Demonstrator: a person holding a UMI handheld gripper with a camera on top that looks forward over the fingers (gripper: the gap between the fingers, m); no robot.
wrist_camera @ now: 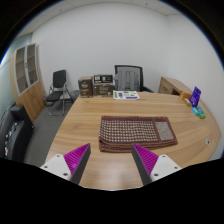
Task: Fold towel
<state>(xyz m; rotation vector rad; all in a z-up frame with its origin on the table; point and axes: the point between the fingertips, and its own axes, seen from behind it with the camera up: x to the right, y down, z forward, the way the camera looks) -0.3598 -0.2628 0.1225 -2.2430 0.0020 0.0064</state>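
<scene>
A towel [137, 131] with a small brown-and-white check lies flat on the wooden table [85, 125], in the middle of the frame, just ahead of the fingers. It looks already folded into a wide rectangle, its near edge slightly uneven. The gripper [112, 160] sits at the bottom centre, its two fingers spread apart with nothing between them; the magenta pads [78, 156] face inward, and neither touches the towel. Beyond the towel, toward the top centre, papers [126, 95] lie on the table in front of a black office chair [129, 77]. At the right edge stands a small purple and teal object [196, 99]. At the upper left are another chair [60, 86] and a cabinet [27, 72].
</scene>
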